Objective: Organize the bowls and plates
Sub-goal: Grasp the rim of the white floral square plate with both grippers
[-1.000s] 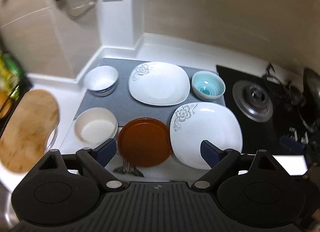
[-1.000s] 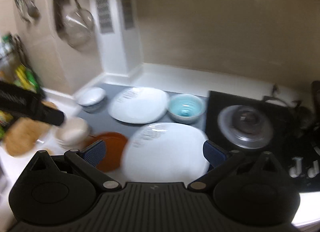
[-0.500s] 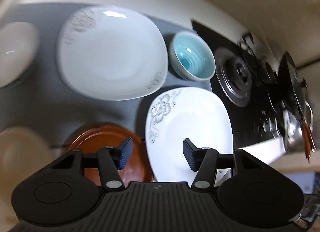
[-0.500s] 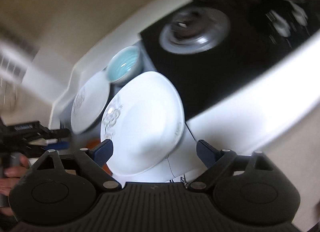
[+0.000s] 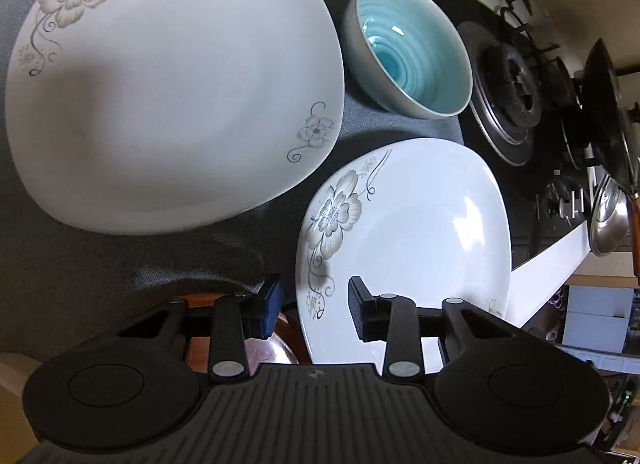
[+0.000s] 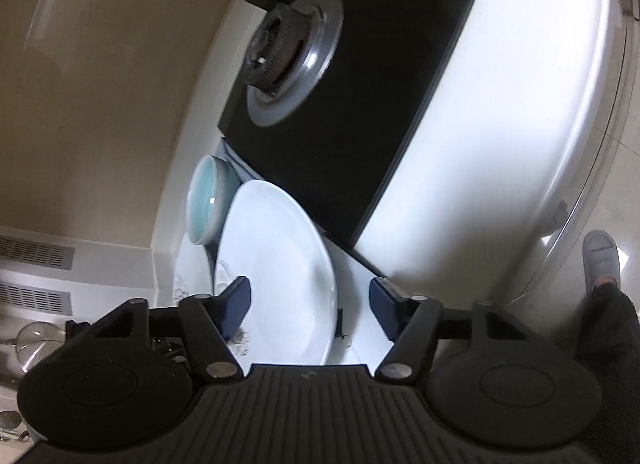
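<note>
Meanwhile, both grippers had dropped from a high overview to plate level within the last second. Left gripper (image 5: 314,306), its jaws narrowed from wide to a moderate gap, straddled the near-left rim of the front floral plate (image 5: 420,232), holding nothing yet. At 11 o'clock from that plate lay the rear floral plate (image 5: 172,84) on the grey mat (image 5: 120,260); the blue bowl (image 5: 412,48) stood at 12 o'clock, beside the gas burner (image 5: 516,88). A brown plate (image 5: 276,348) showed just under the left finger. Right gripper (image 6: 310,296), rolled sideways with jaws wide, bracketed the same front plate's opposite edge, empty. Judged from this, a two-handed lift of the front plate was being prepared, probably to stack it on its twin.
</note>
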